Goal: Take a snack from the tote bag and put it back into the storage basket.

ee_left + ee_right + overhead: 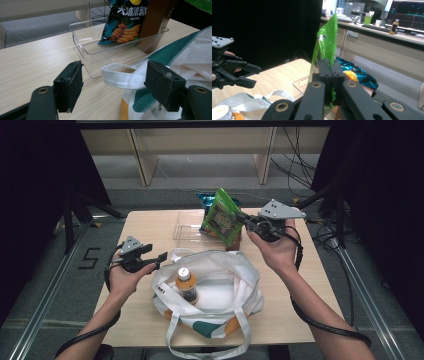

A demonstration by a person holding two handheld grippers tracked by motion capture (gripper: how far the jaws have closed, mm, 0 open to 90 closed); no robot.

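Packing the white tote bag (220, 295) is under way, to my eye, with one item in and a second in the air. An orange-capped drink bottle (187, 284) already lies inside the bag's open mouth, near the middle of the table (145, 227). The right gripper (248, 222) has its jaws pressed together on the edge of a green snack packet (223, 217), pinching it and holding it up over the far side of the bag, just in front of the clear plastic tray (184, 226). In the right gripper view the packet (327, 42) stands up from between the clamped jaws. The left gripper (159, 256) is held at the bag's left rim with its jaws spread and nothing between the pads; in the left gripper view the bag's white strap (122, 76) loops just beyond them, not gripped. I'd guess that hand is there to steady or open the bag. What remains looks plain enough: the green packet has yet to go down into the bag, and in the tray a blue crisp packet (125, 21) and a brown box (156, 18) wait upright at its far end, presumably to follow.
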